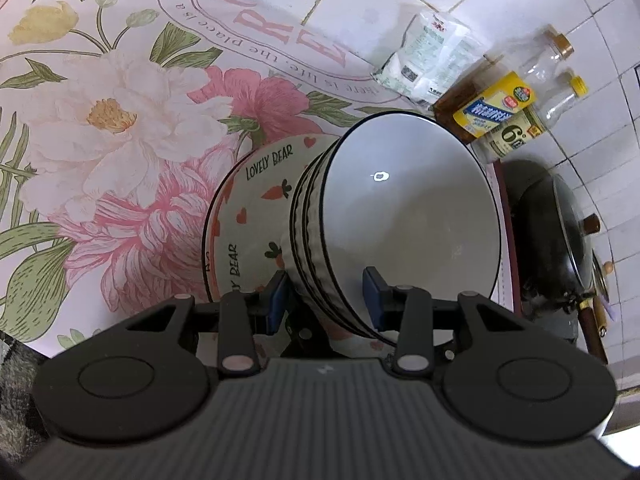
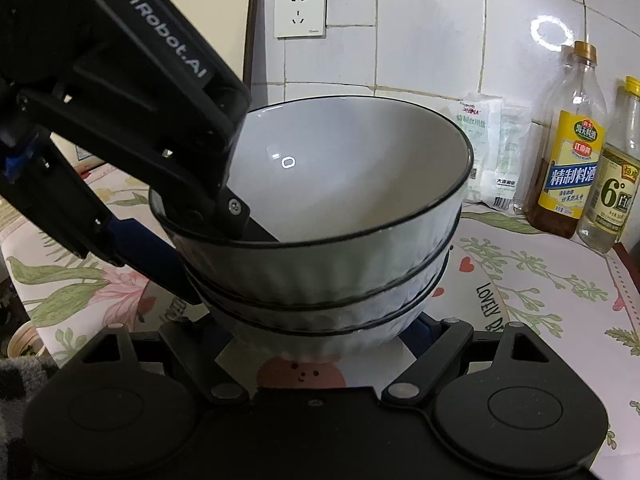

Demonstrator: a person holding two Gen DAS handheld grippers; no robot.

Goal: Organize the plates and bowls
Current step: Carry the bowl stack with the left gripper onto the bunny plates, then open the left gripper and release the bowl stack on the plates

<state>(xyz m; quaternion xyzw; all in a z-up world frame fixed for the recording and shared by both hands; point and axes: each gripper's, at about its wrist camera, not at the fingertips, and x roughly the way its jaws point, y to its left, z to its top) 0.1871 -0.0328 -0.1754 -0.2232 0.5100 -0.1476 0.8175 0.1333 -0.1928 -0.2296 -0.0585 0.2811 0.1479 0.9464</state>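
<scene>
Left tongs [image 1: 328,300]: clamped across the near wall of the bowl stack, one blue pad [image 1: 276,300] outside on the ribbing, the other inside the top bowl. From the right wrist view they [image 2: 200,240] come in from the upper left, and you can see that bite on the rim.
Bowl stack [image 2: 340,240]: three nested white bowls with dark rims and ribbed sides, pinched by the left tongs and sitting right ahead of the right tongs; they tilt in the left view.
Right tongs [image 2: 320,332]: spread wide, one finger either side of the stack's base, and only the right-hand blue pad [image 2: 424,330] peeks out beside the lowest bowl. Whether the pads touch the bowl I cannot tell.
Plate [image 1: 248,216]: "LOVELY BEAR" plate with carrots and hearts, directly under the stack and spreading left of the left tongs.
Tablecloth [image 1: 120,120]: floral, beyond and left of the left tongs.
Bottles [image 2: 572,152]: ahead and right of the right tongs, against the tiled wall, just beside a white packet [image 2: 492,152].
Pan [image 1: 560,232]: dark, lidded, far right of the left tongs.
Socket [image 2: 300,10]: on the wall above the stack.
</scene>
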